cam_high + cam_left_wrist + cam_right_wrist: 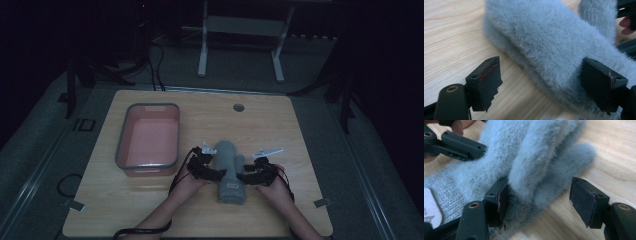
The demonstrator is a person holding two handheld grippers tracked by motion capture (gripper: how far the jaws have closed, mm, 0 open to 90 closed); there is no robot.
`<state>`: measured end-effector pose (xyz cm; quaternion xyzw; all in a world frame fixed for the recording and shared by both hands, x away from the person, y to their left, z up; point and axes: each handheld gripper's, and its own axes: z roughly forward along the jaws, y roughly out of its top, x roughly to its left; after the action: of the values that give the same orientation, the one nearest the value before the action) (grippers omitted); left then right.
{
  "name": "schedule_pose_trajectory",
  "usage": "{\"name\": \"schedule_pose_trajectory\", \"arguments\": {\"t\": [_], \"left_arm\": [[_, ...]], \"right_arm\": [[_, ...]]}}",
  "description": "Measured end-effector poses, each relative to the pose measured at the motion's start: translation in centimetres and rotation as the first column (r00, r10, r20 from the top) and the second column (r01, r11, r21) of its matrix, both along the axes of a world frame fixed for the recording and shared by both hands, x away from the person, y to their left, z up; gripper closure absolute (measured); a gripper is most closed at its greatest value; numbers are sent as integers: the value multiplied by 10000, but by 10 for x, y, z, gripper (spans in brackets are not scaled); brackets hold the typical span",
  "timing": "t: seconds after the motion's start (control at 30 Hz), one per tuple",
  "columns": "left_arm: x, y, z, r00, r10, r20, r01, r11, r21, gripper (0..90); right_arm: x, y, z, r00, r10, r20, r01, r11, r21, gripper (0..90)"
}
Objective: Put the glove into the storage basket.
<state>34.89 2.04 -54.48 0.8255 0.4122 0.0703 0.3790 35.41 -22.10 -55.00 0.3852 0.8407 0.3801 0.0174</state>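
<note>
A grey fuzzy mitten [230, 172] lies flat on the wooden table [285, 125], cuff toward the person, with a small white label on the cuff [430, 210]. My left gripper [212, 172] is at its left side. In the left gripper view the left gripper [544, 82] is open around the mitten's [544, 37] edge: one pad rests in the fur, the other stands clear over bare wood. My right gripper [250, 176] is at the thumb side. The right gripper [541, 200] is also open, one pad against the fur of the mitten [529, 152], the other apart from it.
A pink bin with a grey rim [152, 106] stands on the table to the left of the mitten. A round cable hole [238, 107] sits near the table's far edge. The left gripper's jaw [461, 145] reaches onto the mitten in the right gripper view.
</note>
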Motion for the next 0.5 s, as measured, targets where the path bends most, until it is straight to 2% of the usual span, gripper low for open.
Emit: {"name": "schedule_pose_trajectory", "arguments": {"t": [0.07, 0.1, 0.2, 0.27, 0.37, 0.43, 0.5], "left_arm": [[2, -2, -2, 10000, -49, 10, 48, 9999, 92, 192], [3, -3, -2, 10000, -92, 18, 92, 9997, 224, 190], [7, -6, -5, 9994, -116, -322, 124, 9997, 222, 190], [11, -6, -7, 9978, -135, -654, 141, 9999, 87, 190], [14, -9, -8, 9974, -309, -656, 321, 9993, 173, 189], [14, -11, -9, 9978, -486, -445, 498, 9984, 266, 197], [15, -12, -8, 9964, -687, -488, 696, 9974, 167, 262]], "right_arm": [[2, 0, 0, 9998, 183, -93, -184, 9998, -76, 367], [3, 0, 0, 9996, 275, -115, -276, 9995, -119, 438], [5, 1, 0, 9970, 648, -434, -647, 9979, 37, 600], [5, 2, 0, 9959, 741, -519, -741, 9972, 31, 655], [6, 2, 1, 9944, 902, -552, -909, 9958, -117, 687], [7, 3, 2, 9939, 973, -511, -985, 9949, -221, 707], [8, 4, 3, 9933, 1037, -514, -1053, 9940, -289, 723]]}}
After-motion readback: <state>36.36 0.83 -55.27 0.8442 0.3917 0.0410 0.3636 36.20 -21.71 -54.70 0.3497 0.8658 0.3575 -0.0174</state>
